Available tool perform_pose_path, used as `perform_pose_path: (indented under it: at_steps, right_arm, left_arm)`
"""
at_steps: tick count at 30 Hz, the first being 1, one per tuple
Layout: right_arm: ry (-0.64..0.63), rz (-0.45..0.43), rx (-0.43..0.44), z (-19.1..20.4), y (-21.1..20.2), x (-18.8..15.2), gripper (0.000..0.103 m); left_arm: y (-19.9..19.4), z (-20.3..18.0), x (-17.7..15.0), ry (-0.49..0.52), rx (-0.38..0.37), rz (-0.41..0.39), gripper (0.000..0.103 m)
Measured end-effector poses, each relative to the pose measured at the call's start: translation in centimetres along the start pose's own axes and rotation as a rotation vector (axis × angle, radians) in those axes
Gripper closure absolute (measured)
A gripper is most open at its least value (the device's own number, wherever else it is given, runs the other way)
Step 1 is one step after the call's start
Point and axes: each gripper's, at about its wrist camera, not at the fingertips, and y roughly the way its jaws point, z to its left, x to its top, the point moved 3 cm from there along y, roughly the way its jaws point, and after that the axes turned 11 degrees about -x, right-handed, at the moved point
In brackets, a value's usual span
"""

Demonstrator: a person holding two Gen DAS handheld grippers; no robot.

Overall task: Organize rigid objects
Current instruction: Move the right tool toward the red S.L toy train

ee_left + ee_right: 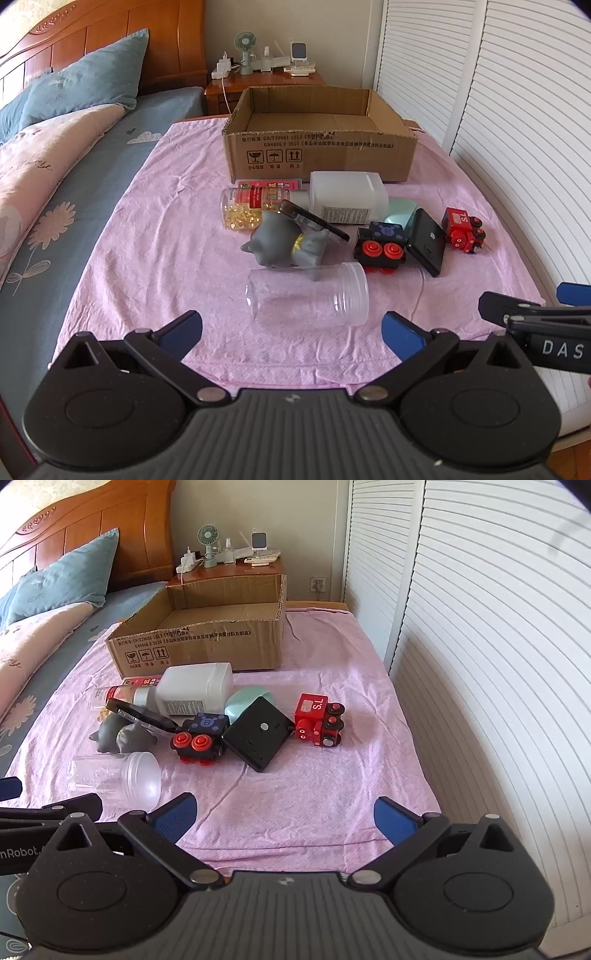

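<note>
Fingers [186,326] spread wide (both grippers) above clear jar [308,297].

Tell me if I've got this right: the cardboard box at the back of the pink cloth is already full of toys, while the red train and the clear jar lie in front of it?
Not quite. The cardboard box is empty: the left wrist view looks into it and shows only bare cardboard. The rest holds: the red train and the clear jar lie on the pink cloth in front of it.

place: home bedroom | cues: bed headboard [110,40], pillow [88,81], nightstand [266,85], probably louvred wardrobe doors [517,110]
</note>
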Motion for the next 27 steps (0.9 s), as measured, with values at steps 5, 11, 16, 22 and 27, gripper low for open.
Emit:
perform_pose_path:
  at_steps: [5, 11, 16, 22, 27]
  right_arm:
    - [0.0, 0.0, -0.001, 0.08, 0.11, -0.01, 0.0]
    - [0.0, 0.001, -0.001, 0.07, 0.12, 0.03, 0.0]
    - [0.003, 0.0, -0.001, -0.01, 0.13, 0.03, 0.0]
    - [0.001, -0.001, -0.002, -0.05, 0.16, 0.05, 0.0]
    - [0.0, -0.002, -0.003, -0.1, 0.2, 0.08, 0.0]
  left_arm:
    - [-0.01, 0.06, -0.05, -0.002, 0.0, -0.002, 0.001]
    - [-0.03, -0.01, -0.05, -0.004, -0.002, -0.003, 0.001]
    - [0.0, -0.09, 0.02, -0.004, -0.002, -0.004, 0.001]
    - [0.04, -0.16, 0.16, -0.003, -0.002, -0.004, 0.001]
    - [0.1, -0.23, 0.24, -0.005, -0.004, -0.006, 0.001]
